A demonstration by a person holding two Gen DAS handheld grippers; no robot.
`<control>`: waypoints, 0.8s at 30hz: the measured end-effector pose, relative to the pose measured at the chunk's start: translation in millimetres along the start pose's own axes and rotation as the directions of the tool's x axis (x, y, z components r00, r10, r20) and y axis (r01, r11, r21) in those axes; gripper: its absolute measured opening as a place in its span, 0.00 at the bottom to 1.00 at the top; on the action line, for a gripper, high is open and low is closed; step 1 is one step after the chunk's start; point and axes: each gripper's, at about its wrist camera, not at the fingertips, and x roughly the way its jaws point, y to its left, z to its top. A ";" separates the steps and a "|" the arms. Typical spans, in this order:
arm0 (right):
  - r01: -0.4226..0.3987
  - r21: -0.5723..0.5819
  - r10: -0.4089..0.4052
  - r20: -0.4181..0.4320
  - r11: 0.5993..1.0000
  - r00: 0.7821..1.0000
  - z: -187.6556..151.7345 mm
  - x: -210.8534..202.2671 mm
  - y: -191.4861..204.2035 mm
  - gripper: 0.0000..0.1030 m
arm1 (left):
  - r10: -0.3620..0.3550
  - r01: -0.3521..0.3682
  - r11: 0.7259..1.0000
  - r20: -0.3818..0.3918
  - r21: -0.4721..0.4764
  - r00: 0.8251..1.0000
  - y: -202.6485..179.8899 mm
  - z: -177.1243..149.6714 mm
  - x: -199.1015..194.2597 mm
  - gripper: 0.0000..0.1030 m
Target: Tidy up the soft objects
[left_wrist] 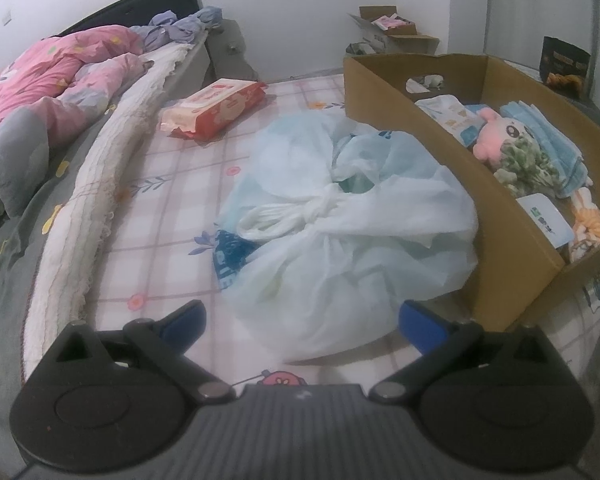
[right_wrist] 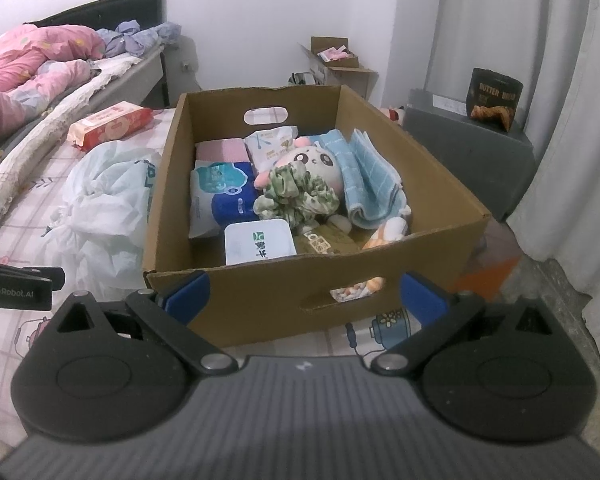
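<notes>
A knotted white plastic bag (left_wrist: 340, 216) full of soft goods lies on the checked mattress, against the left wall of a cardboard box (left_wrist: 496, 216). My left gripper (left_wrist: 302, 322) is open and empty, just short of the bag. In the right wrist view the box (right_wrist: 276, 304) holds a pink plush toy (right_wrist: 312, 160), a green scrunchie (right_wrist: 296, 196), a folded blue towel (right_wrist: 372, 180) and tissue packs (right_wrist: 224, 196). My right gripper (right_wrist: 304, 296) is open and empty, in front of the box's near wall. The bag (right_wrist: 104, 208) lies left of the box.
A red wet-wipes pack (left_wrist: 216, 108) lies on the mattress beyond the bag. A pink quilt (left_wrist: 52, 80) and a white lace roll (left_wrist: 100, 184) lie along the left. A grey cabinet (right_wrist: 472, 148) with a dark bread bag (right_wrist: 494, 98) stands right of the box.
</notes>
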 end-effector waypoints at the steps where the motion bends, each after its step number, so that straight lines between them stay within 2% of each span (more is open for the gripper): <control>1: -0.001 -0.001 0.001 -0.001 1.000 1.000 0.0 0.3 -0.2 0.99 | 0.000 0.000 1.000 0.000 0.002 1.000 -0.4 0.0 -0.1 1.00; 24: 0.009 -0.011 -0.009 -0.019 1.000 1.000 1.8 5.2 1.1 0.99 | -0.004 0.004 1.000 -0.008 0.003 1.000 1.6 0.4 2.6 1.00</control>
